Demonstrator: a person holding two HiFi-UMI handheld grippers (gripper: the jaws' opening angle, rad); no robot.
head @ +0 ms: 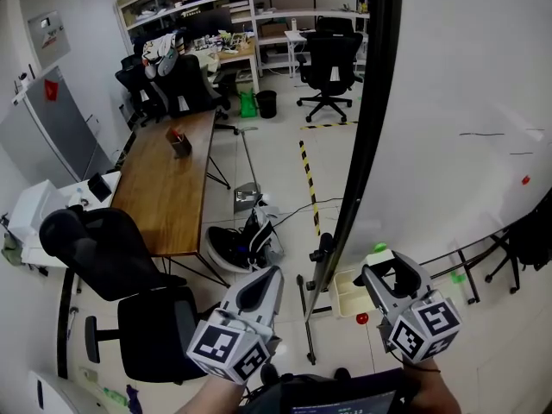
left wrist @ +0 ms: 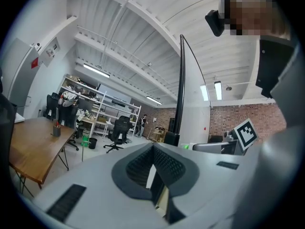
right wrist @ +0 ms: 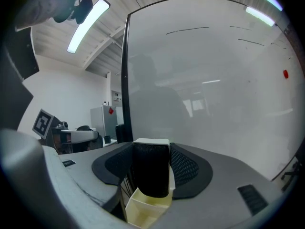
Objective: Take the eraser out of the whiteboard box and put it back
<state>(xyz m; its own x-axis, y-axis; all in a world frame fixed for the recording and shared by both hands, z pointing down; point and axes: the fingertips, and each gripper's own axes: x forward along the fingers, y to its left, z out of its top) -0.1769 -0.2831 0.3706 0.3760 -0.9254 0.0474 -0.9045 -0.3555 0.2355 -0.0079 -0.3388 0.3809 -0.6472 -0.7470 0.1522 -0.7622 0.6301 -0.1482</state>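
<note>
In your right gripper view, the black-felt, white-backed eraser (right wrist: pixel 151 171) clamped between the jaws covers the far side of the cream plastic box (right wrist: pixel 143 213) beneath it. The frame edge cuts that box off at 6 o'clock. In your head view, your right gripper (head: pixel 385 276) covers the box's 3 o'clock side. The large white whiteboard (head: pixel 457 102) runs out of frame at 12 and 3 o'clock. The green bit (head: pixel 379 248) at the box's 1 o'clock and the red bit (head: pixel 362 318) at its 5 o'clock are too small to identify.
</note>
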